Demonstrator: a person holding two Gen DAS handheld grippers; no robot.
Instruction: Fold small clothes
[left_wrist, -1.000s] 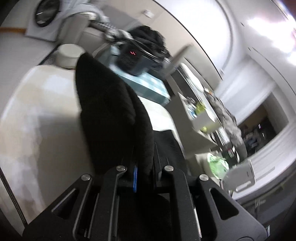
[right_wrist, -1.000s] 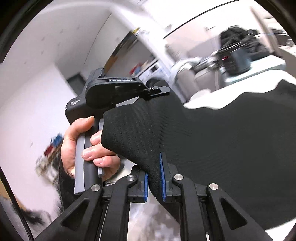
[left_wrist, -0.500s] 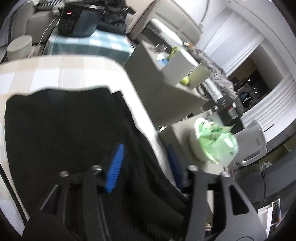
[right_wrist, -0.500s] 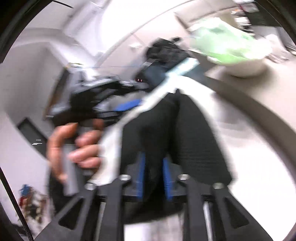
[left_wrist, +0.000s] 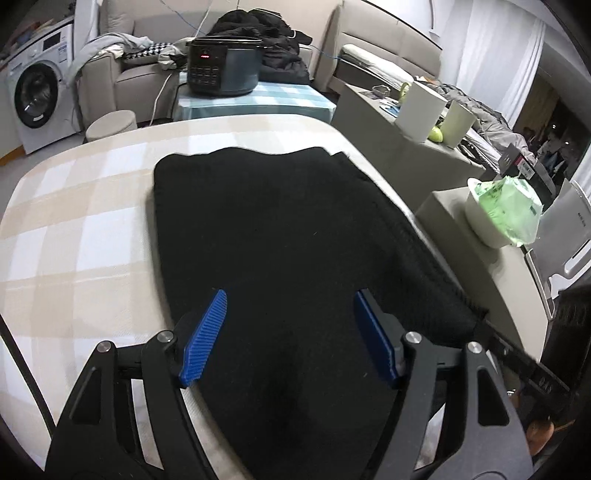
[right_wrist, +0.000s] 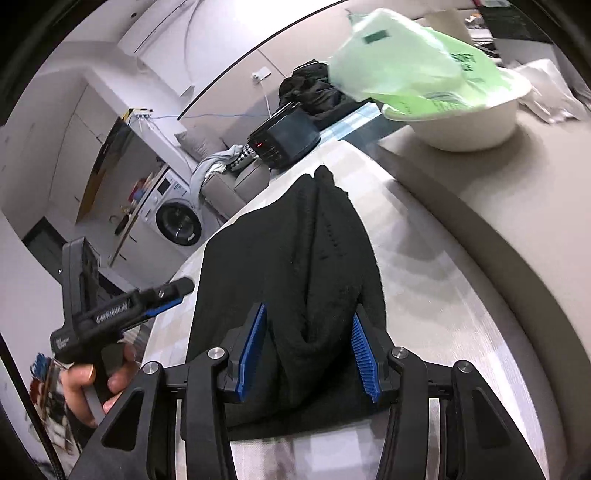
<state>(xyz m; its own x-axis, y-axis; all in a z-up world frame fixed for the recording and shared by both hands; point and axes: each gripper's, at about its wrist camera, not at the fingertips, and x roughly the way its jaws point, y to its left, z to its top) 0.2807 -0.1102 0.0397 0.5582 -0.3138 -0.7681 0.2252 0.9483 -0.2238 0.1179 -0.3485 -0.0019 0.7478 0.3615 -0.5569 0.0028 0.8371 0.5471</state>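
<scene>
1. Black knit garment (left_wrist: 280, 236) lies spread flat on the checked table (left_wrist: 74, 221), its right edge along the table's rim.
2. Left gripper (left_wrist: 290, 339) sits over the garment's near end, blue pads (left_wrist: 201, 338) spread wide, grasping nothing.
3. Right gripper (right_wrist: 306, 354) is released, jaws apart either side of a raised fold of the garment.
4. White bowl (left_wrist: 484, 221) with a green bag (left_wrist: 513, 206) stands on the side counter, apart from the table.
</scene>
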